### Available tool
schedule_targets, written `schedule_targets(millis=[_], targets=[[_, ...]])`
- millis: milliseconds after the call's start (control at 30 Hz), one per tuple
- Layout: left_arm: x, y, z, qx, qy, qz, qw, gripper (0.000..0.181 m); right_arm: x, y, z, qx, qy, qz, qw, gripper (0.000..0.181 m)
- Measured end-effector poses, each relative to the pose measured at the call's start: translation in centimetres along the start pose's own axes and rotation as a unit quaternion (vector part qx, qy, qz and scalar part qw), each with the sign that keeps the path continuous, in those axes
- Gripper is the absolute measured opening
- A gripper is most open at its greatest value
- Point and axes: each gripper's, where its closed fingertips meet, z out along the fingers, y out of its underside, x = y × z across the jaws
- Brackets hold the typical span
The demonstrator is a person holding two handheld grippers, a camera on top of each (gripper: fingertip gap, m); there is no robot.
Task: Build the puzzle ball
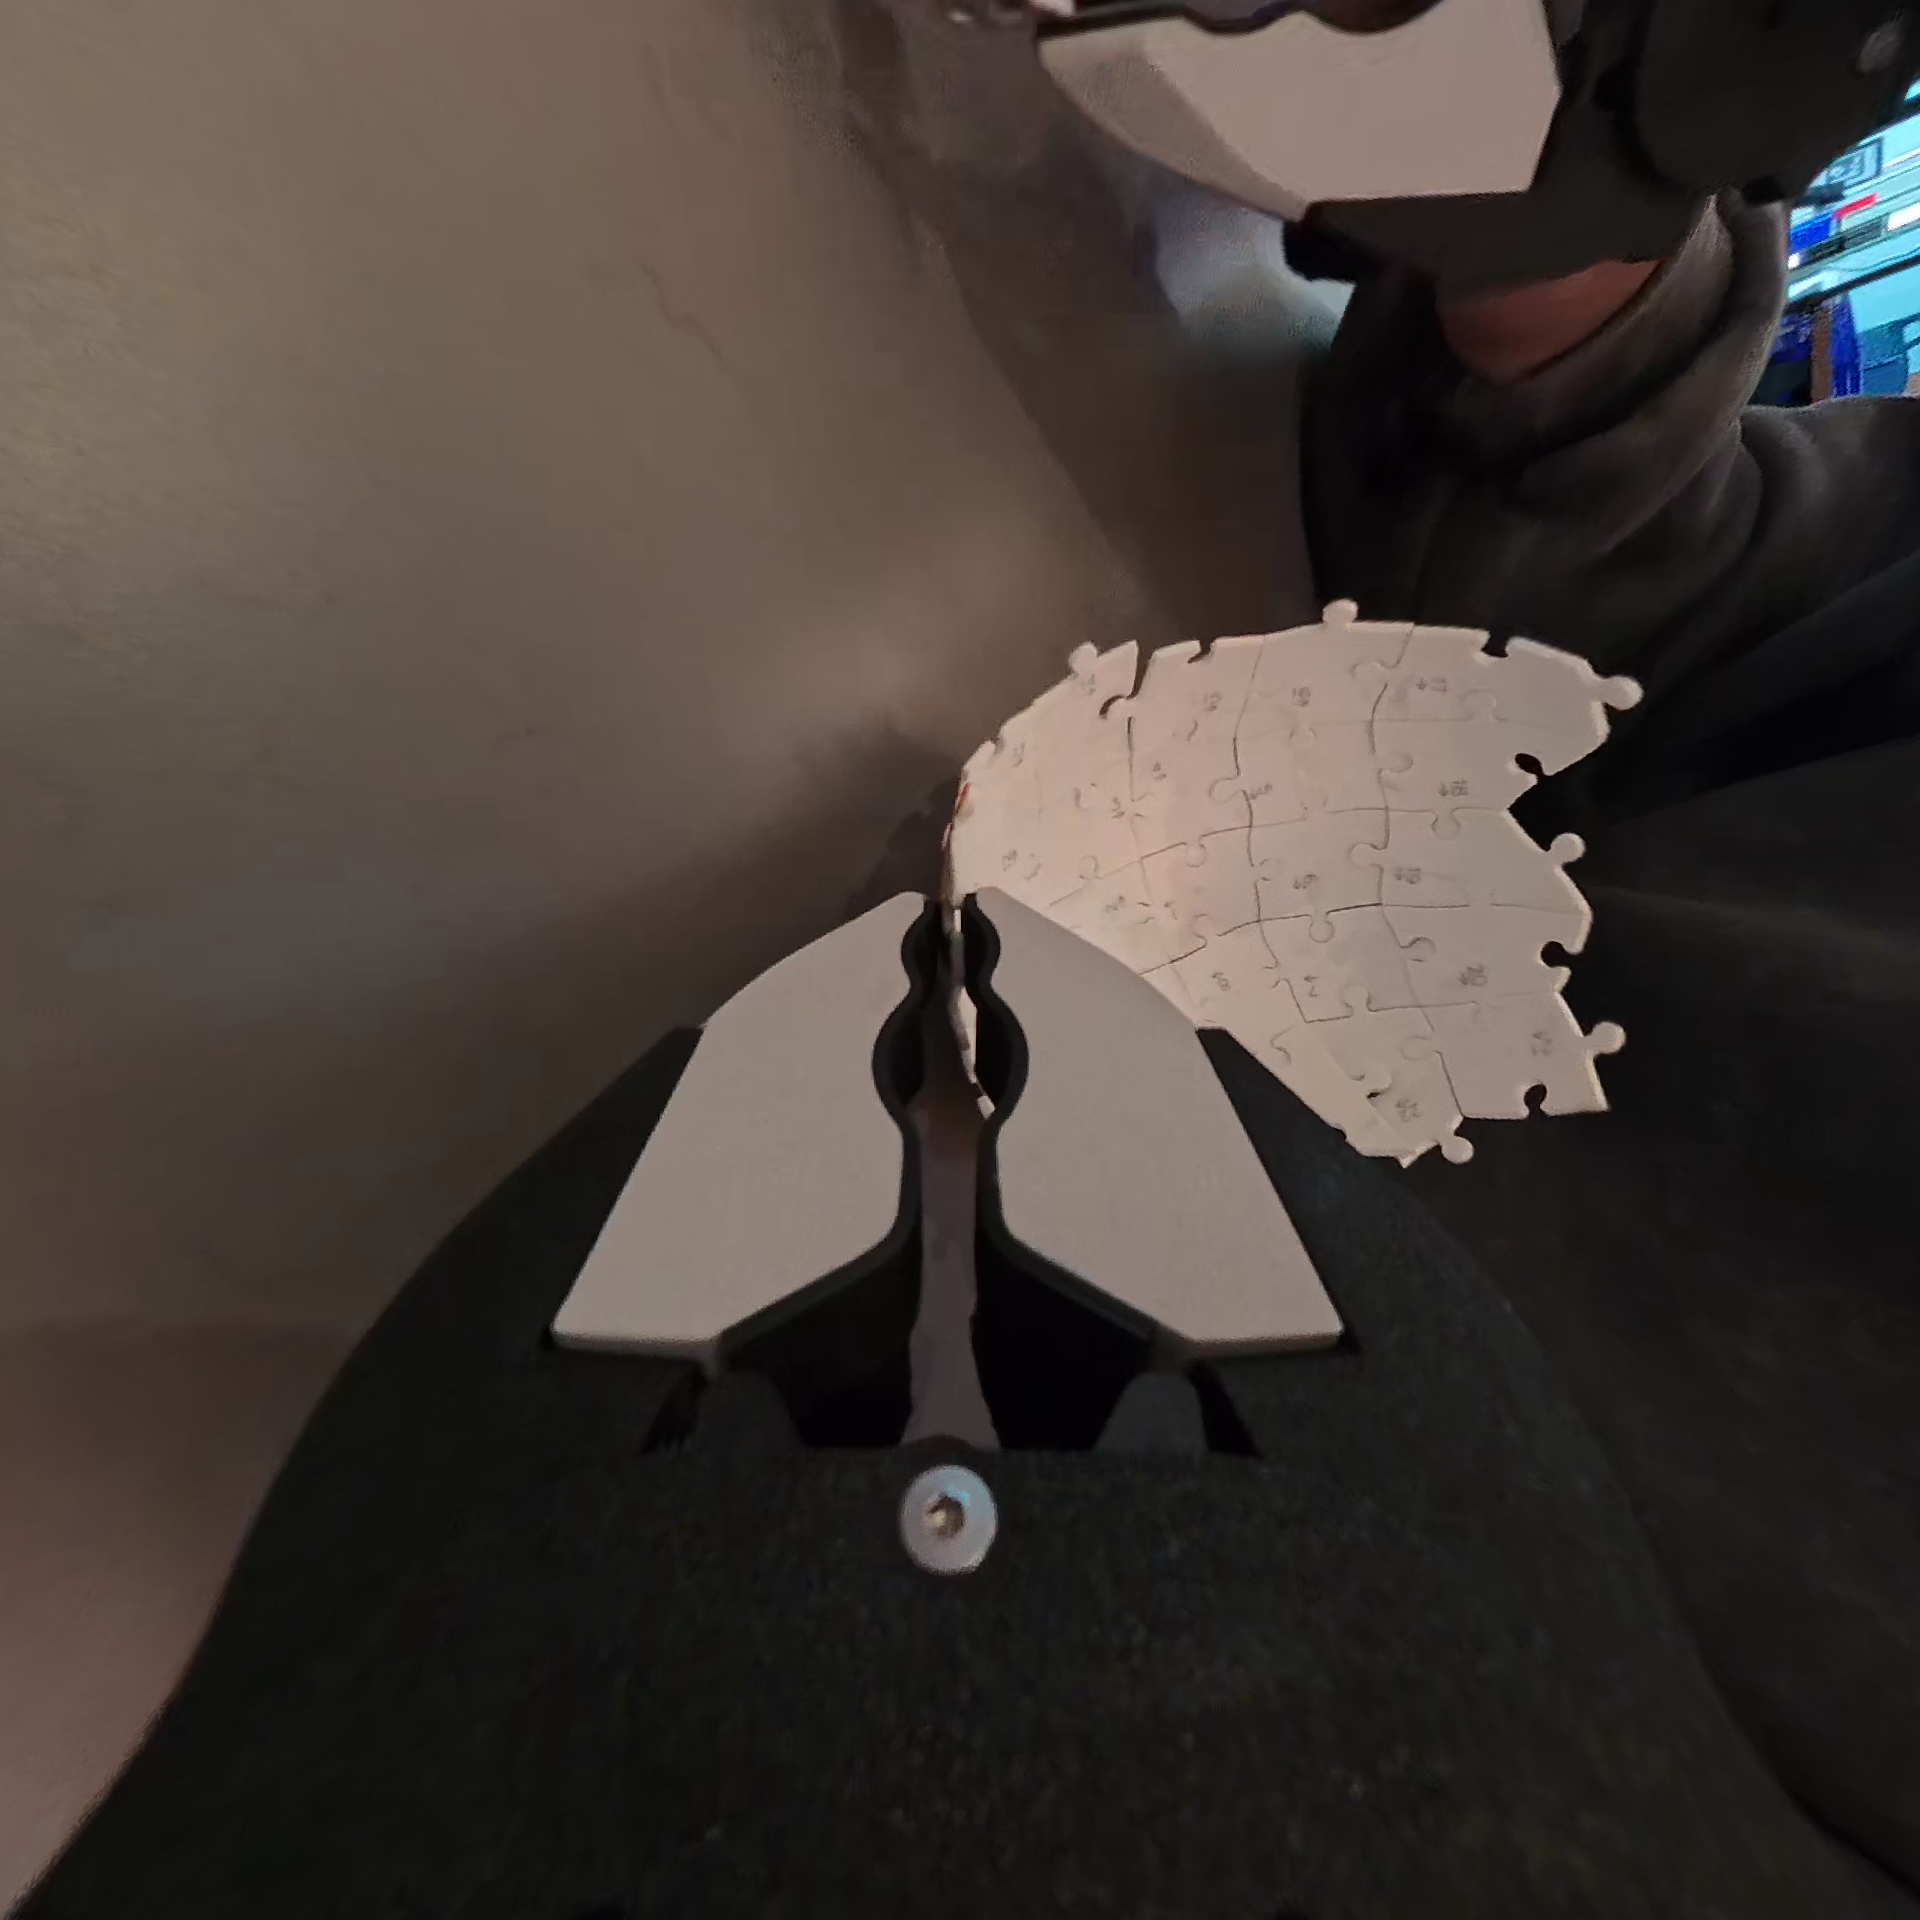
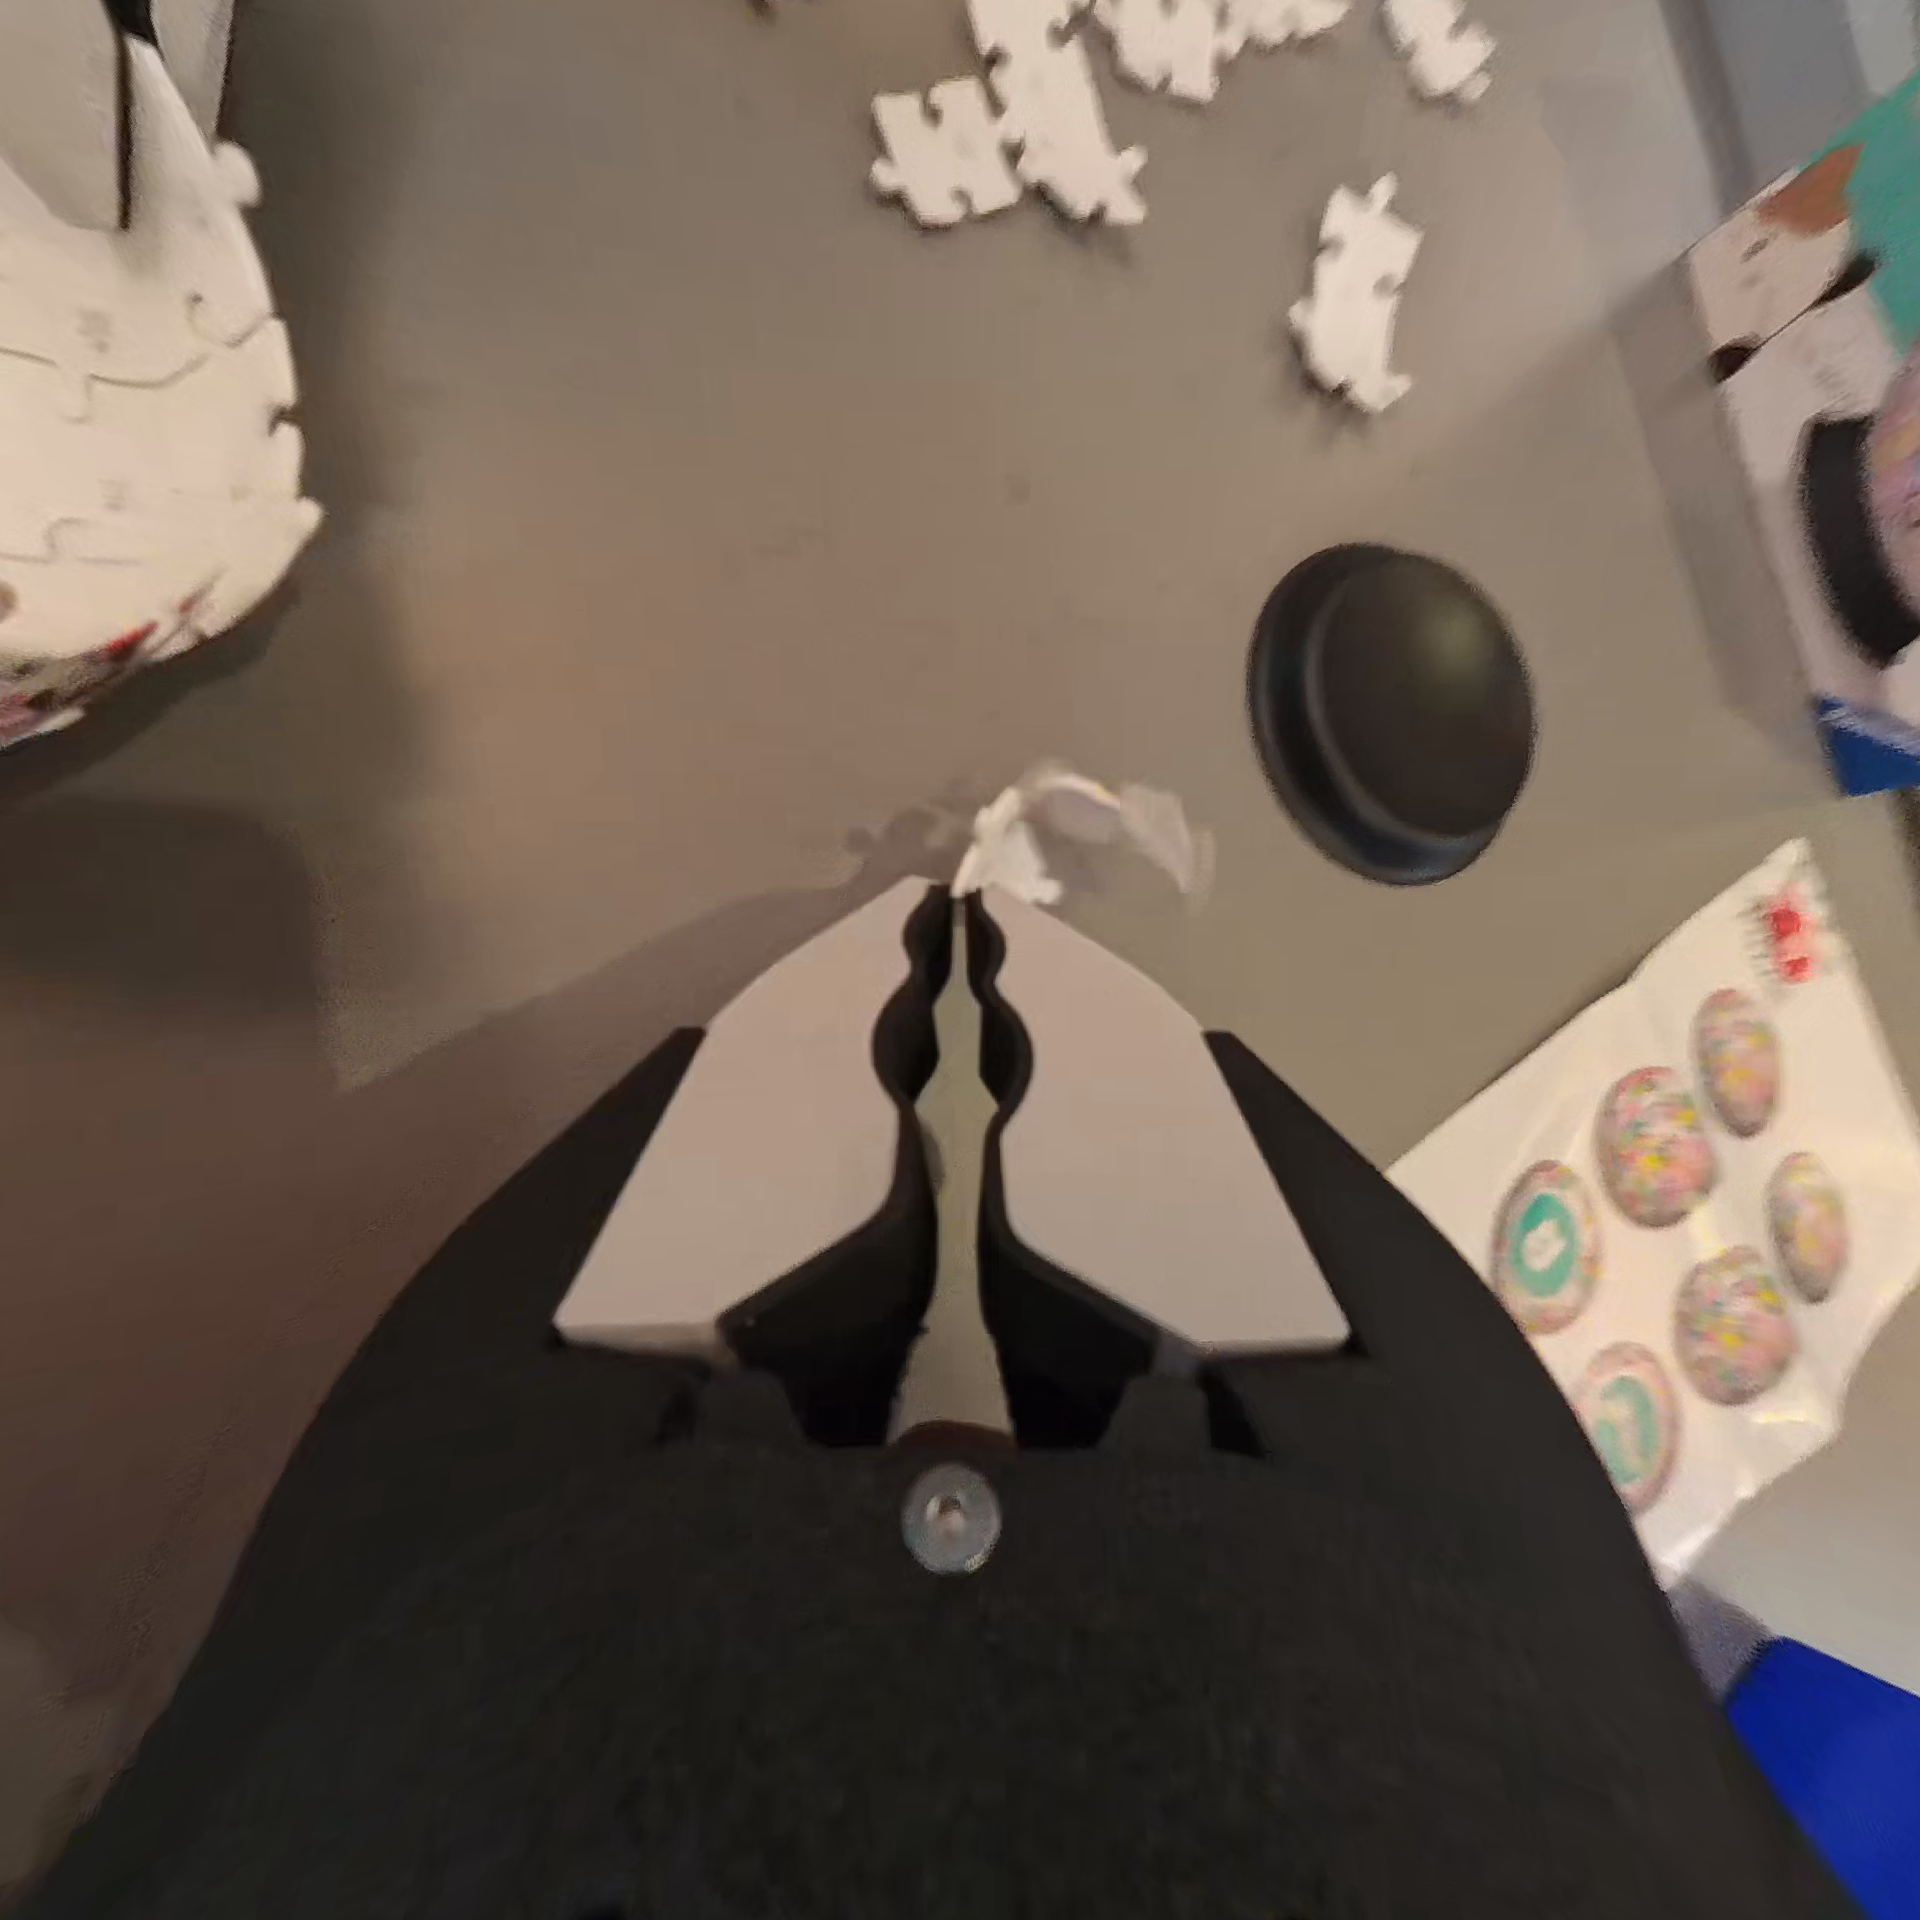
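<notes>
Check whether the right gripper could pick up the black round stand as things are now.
Probably not yet. The right gripper is already shut on a small white puzzle piece. The path to the black round stand on the grey table looks clear, though.

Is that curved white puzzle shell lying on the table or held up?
Held up: the left gripper is shut on the curved white puzzle shell's edge, off the grey table.

two tools [image 1: 951, 920], one black stand [image 2: 1392, 712], one leaflet [image 2: 1704, 1226]
</notes>
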Motion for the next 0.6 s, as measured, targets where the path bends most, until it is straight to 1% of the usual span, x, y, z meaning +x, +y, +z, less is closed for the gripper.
schedule_targets(millis=[33, 67, 133, 167, 267, 433, 533, 600], targets=[[0.0, 0.1, 0.0, -0.002, 0.001, -0.001, 1.0, 0.003, -0.1, -0.4, -0.3, 0.014, -0.005, -0.016, 1.0, 0.002], [0.0, 0.1, 0.1, -0.004, 0.002, -0.002, 1.0, 0.003, -1.0, -0.5, -0.4, 0.02, -0.036, -0.036, 0.999, 0.002], [0.0, 0.1, 0.1, -0.005, 0.001, -0.001, 1.0, 0.002, -0.9, 0.4, 0.0, -0.003, -0.03, -0.039, 0.999, 0.005], [0.0, 0.1, 0.0, -0.004, 0.0, 0.0, 1.0, 0.002, -1.1, 1.0, 0.2, -0.02, -0.039, -0.034, 0.998, 0.006], [0.1, 0.1, -0.1, -0.004, -0.005, 0.003, 1.0, 0.003, -1.8, 1.8, -0.2, -0.018, -0.062, 0.013, 0.998, 0.014], [0.1, 0.0, -0.2, -0.001, -0.002, 0.005, 1.0, 0.003, -2.7, 3.0, -1.2, 0.0, -0.083, 0.085, 0.993, 0.016], [0.1, 0.1, -0.1, -0.002, 0.003, 0.003, 1.0, 0.003, -2.3, 3.7, -2.2, 0.0, -0.065, 0.106, 0.992, 0.019], [0.1, 0.2, -0.2, -0.003, 0.002, 0.003, 1.0, 0.003, -1.2, 4.5, -3.3, 0.003, -0.039, 0.138, 0.99, 0.02]])
